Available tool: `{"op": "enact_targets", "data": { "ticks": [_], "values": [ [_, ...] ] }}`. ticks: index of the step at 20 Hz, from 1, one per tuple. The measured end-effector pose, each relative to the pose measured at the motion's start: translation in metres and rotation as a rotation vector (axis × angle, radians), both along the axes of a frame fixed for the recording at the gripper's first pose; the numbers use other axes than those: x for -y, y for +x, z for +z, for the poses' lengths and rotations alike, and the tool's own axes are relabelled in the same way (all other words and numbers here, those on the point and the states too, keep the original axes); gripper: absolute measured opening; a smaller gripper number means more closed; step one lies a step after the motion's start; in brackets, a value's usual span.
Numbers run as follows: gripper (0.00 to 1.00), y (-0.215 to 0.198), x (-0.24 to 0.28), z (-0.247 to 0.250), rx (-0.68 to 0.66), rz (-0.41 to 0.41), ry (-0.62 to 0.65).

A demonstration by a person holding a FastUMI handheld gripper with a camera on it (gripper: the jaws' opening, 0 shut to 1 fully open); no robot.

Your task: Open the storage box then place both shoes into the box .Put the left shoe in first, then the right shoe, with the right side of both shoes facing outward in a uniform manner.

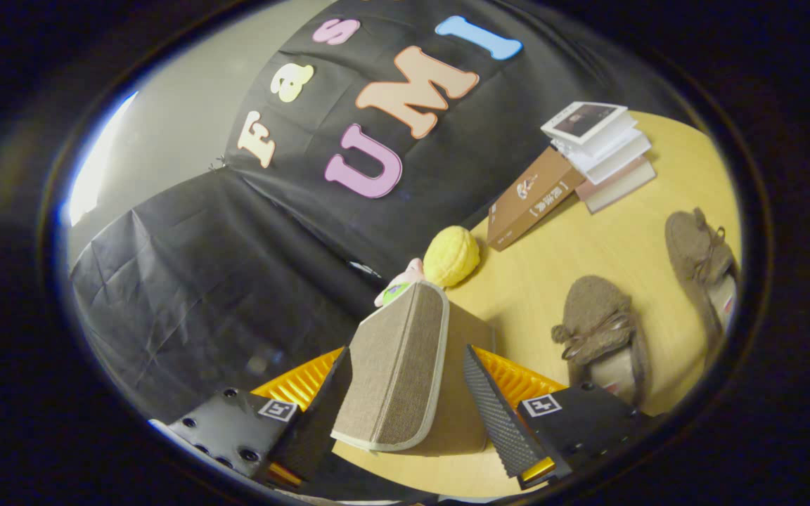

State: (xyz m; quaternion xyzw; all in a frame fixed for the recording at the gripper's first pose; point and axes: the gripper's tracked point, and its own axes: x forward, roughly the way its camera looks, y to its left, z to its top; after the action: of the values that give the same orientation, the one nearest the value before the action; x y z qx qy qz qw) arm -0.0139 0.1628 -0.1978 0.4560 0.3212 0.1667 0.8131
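The storage box's beige fabric lid (394, 372), edged with pale trim, stands raised between my fingers. My gripper (405, 348) is shut on it, one finger against each side. Beyond the right finger, two brown fuzzy shoes with laces lie on the wooden table (538, 274). The nearer shoe (602, 316) is just past the right finger. The second shoe (700, 253) lies farther out beside it. The rest of the box is hidden behind the lid and my fingers.
A yellow plush toy (451, 255) and a small pink and green toy (398, 284) sit just beyond the lid, by the black cloth wall. A brown book (531, 197) and a stack of books (602, 147) lie farther back on the table.
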Motion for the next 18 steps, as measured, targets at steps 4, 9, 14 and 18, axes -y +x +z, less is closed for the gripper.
{"op": "enact_targets", "data": {
  "ticks": [4, 9, 14, 18],
  "values": [
    [0.99, -0.01, -0.028, -0.013, -0.087, 0.041, 0.153],
    [0.99, -0.012, -0.045, -0.03, -0.195, 0.02, 0.342],
    [0.99, -0.016, -0.056, -0.042, -0.267, 0.015, 0.45],
    [0.99, -0.02, -0.064, -0.04, -0.312, 0.01, 0.565]
  ]
}}
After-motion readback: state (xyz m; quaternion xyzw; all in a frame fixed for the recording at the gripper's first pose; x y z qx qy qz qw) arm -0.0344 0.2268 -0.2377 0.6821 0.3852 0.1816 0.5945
